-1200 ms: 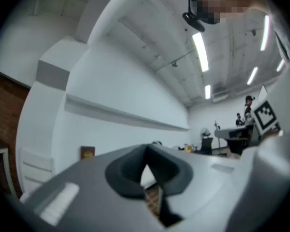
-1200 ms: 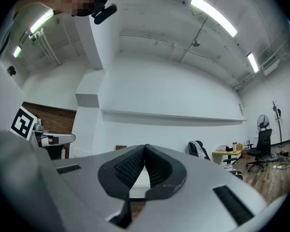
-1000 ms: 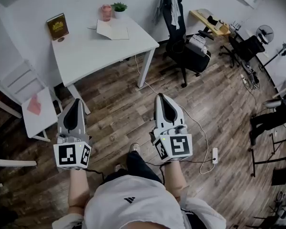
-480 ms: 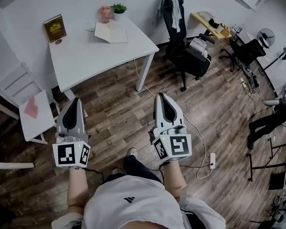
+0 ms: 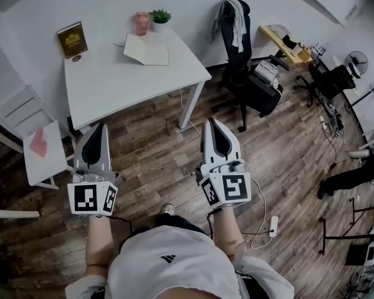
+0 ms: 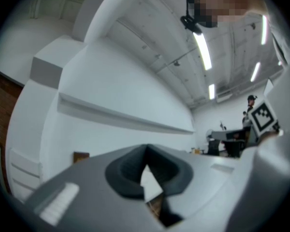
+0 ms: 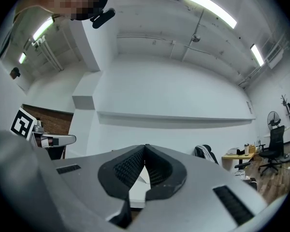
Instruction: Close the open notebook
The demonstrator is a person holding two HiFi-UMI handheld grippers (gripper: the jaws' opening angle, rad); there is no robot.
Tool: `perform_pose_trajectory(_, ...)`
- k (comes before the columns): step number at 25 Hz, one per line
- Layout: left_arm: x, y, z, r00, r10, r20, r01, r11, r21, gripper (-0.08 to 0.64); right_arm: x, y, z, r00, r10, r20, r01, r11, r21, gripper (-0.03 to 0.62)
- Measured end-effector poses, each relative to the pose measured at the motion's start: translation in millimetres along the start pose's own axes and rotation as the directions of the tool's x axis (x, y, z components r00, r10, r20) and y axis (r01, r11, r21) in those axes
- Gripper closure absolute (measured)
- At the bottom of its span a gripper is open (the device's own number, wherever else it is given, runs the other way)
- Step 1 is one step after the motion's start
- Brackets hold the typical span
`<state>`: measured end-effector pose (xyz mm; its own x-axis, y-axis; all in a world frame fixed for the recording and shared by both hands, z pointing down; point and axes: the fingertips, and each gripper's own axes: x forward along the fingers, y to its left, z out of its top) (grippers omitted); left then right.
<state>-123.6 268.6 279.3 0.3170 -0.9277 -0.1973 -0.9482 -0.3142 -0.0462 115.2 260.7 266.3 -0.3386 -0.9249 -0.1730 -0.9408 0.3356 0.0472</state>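
The open notebook [image 5: 146,50] lies flat at the far side of the white table [image 5: 112,83], well ahead of both grippers. My left gripper [image 5: 98,128] hangs over the wooden floor in front of the table's near left corner, its jaws shut with nothing in them. My right gripper [image 5: 213,123] is level with it, to the right of the table's near right leg, also shut and empty. In the left gripper view the left gripper [image 6: 146,148] shows pads meeting at the tip. The right gripper view shows the right gripper [image 7: 145,147] with its pads together too.
On the table stand a pink cup [image 5: 141,22], a small plant [image 5: 160,16] and a brown book [image 5: 72,39]. A black office chair with a garment draped over it [image 5: 240,36] stands to the right of the table. A small white stand with a pink item [image 5: 40,143] is at the left. A cable and power strip [image 5: 273,225] lie on the floor.
The view has moved toward the table, which now sits a little nearer and more to the right. Both grippers came forward with it, still shut and side by side.
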Motion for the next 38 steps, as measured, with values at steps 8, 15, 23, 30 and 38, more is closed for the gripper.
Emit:
perform_pose_trajectory(8, 36, -17, -7, 0.999, 0.033, -0.002, -0.033, 0.999, 0.009, 0.551, 25, -33, -13, 0.999, 0.045, -0.001, -0.045, 0.999, 0.024, 0.598)
perform_pose_trajectory(15, 72, -15, -19, 0.999, 0.026, -0.024, -0.026, 0.999, 0.019, 0.551, 54, -54, -26, 0.999, 0.036, -0.015, -0.036, 0.999, 0.040, 0.598)
perform_pose_trajectory(23, 138, 18, -35, 1.000, 0.009, -0.016, -0.008, 1.000, 0.019, 0.551, 125, -69, -41, 1.000, 0.016, -0.007, -0.016, 0.999, 0.033, 0.598)
perform_pose_trajectory(30, 208, 70, -45, 1.000, -0.013, -0.018, 0.014, 1.000, 0.028, 0.552, 212, -68, -49, 1.000, 0.004, 0.006, -0.004, 0.999, 0.039, 0.598)
perform_pose_trajectory(38, 276, 124, -56, 0.999, -0.040, -0.020, 0.041, 0.999, 0.021, 0.551, 292, -66, -58, 1.000, -0.021, 0.000, 0.021, 0.999, 0.032, 0.598)
